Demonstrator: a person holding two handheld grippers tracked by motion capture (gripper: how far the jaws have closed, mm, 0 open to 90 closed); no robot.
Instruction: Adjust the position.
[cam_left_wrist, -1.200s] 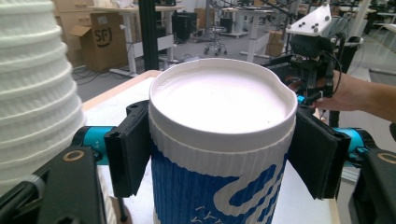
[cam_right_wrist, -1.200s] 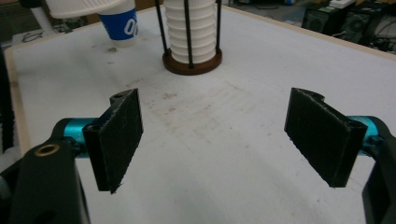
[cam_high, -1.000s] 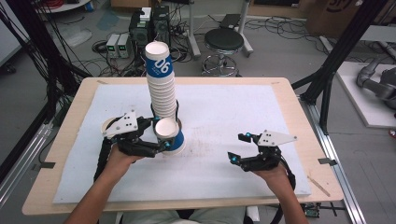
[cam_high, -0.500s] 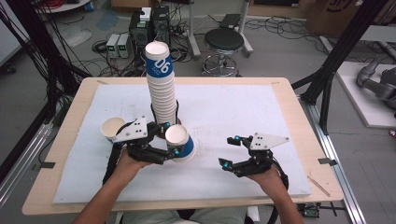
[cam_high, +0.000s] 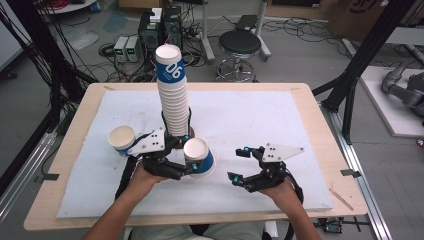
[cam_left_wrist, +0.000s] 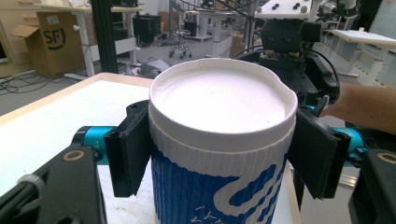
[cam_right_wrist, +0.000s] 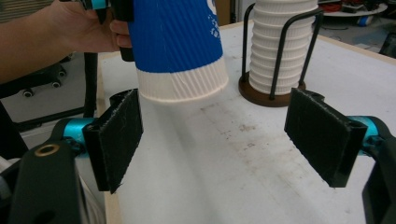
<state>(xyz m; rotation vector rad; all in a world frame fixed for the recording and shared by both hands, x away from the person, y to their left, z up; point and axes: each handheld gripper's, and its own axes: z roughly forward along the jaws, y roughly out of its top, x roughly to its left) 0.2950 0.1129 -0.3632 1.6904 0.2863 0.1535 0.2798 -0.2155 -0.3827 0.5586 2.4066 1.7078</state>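
White foam covers the wooden table (cam_high: 300, 100), and cables, a stool and lab gear crowd the floor behind it. Over on the left, the left gripper (cam_left_wrist: 219, 154) has its two black pads clamped on a blue-and-white ribbed paper cup (cam_left_wrist: 219, 140), one pad on each side just under the rim, and the cup is tipped, open mouth toward the camera, its base clear of the foam in the right gripper view. It sits just in front of the tall cup stack (cam_high: 172, 95) in its wire holder. The top cup of that stack shows white digits on blue, reading "06" or "90" depending on which way up. The held cup's own white lettering is too cut off to read. A second cup (cam_high: 121, 140) sits on the foam just left of the left gripper. The right gripper (cam_high: 239, 165) hovers well apart to the right, jaws spread wide with nothing between them. A cardboard box (cam_left_wrist: 53, 39) in the background carries "SF".
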